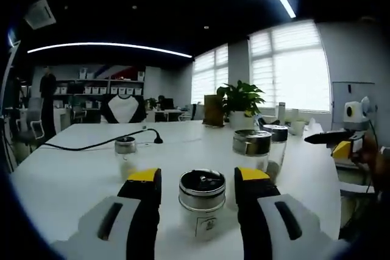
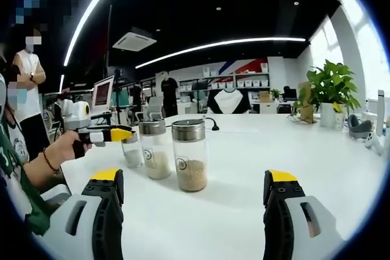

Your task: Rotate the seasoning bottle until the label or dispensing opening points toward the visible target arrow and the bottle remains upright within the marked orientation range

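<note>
A glass seasoning bottle [image 1: 202, 202] with a metal lid stands upright on the white table [image 1: 73, 181], low in the left gripper view. My left gripper [image 1: 198, 175] is open, its yellow-tipped jaws on either side of the bottle with a small gap on each side. In the right gripper view the left gripper [image 2: 113, 133] comes in from the left beside a small bottle [image 2: 131, 147]. My right gripper [image 2: 195, 178] is open wide with nothing between its jaws, short of a larger bottle [image 2: 190, 156] holding pale grains. The right gripper [image 1: 329, 138] also hovers at the table's right edge.
More lidded bottles stand nearby [image 1: 125, 153], [image 1: 251, 147], [image 1: 277, 138], [image 2: 154, 149]. A black cable [image 1: 103, 143] runs across the table's left. A potted plant [image 1: 241, 98] sits at the far edge. A person's hand [image 2: 67, 147] holds the left gripper; another person [image 2: 27, 83] stands behind.
</note>
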`<state>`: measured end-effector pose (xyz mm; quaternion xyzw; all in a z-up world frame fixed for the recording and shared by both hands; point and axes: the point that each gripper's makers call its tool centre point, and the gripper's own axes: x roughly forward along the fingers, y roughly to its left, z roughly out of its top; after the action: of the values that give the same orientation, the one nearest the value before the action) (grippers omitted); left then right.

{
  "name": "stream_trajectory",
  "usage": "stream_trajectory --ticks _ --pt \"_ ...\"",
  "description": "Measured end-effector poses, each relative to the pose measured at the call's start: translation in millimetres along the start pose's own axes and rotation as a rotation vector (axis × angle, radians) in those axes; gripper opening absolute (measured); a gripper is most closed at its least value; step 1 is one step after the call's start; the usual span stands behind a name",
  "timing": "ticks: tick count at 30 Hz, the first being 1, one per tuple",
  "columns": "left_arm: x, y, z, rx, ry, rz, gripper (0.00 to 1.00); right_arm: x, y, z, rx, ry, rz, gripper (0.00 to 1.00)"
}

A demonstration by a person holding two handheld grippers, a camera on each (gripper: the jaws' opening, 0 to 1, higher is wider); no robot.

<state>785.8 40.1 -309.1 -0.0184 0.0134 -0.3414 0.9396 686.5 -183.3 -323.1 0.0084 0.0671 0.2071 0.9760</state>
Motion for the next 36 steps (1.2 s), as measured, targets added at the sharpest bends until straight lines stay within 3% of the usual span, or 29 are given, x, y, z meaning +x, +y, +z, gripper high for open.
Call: stream_trajectory --ticks 4,9,11,14,17,27,31,36 --pt "-3 -14.8 6.7 0.007 -0.002 -0.144 0.53 1 1 -0.2 -0.002 0.003 0.002 0.98" --pt "-5 -23.3 12.8 0.013 0.007 -0.238 0.53 3 5 -1.9 -0.001 0.007 0.011 0.98" --pt "-6 -27.3 13.1 0.006 0.014 -0.309 0.55 4 6 -3.4 0.004 0.01 0.016 0.98" --pt "-6 -28.2 4.6 0.124 0.074 -0.357 0.56 4 6 -3.6 0.003 0.011 0.015 0.98" --pt "-3 -32.4 3.0 0.033 0.082 -0.434 0.56 3 6 -2.3 0.003 0.007 0.015 0.98" --pt "6 -18.7 -2.3 -0.002 0.111 -0.511 0.55 1 3 -1.0 0.001 0.004 0.005 0.98" --pt "2 -27.8 -6.1 -0.018 0.124 -0.629 0.52 1 2 -2.5 0.001 0.011 0.002 0.98" --pt "9 -25.5 -9.9 -0.025 0.125 -0.648 0.52 2 4 -2.6 0.001 0.011 0.004 0.98"
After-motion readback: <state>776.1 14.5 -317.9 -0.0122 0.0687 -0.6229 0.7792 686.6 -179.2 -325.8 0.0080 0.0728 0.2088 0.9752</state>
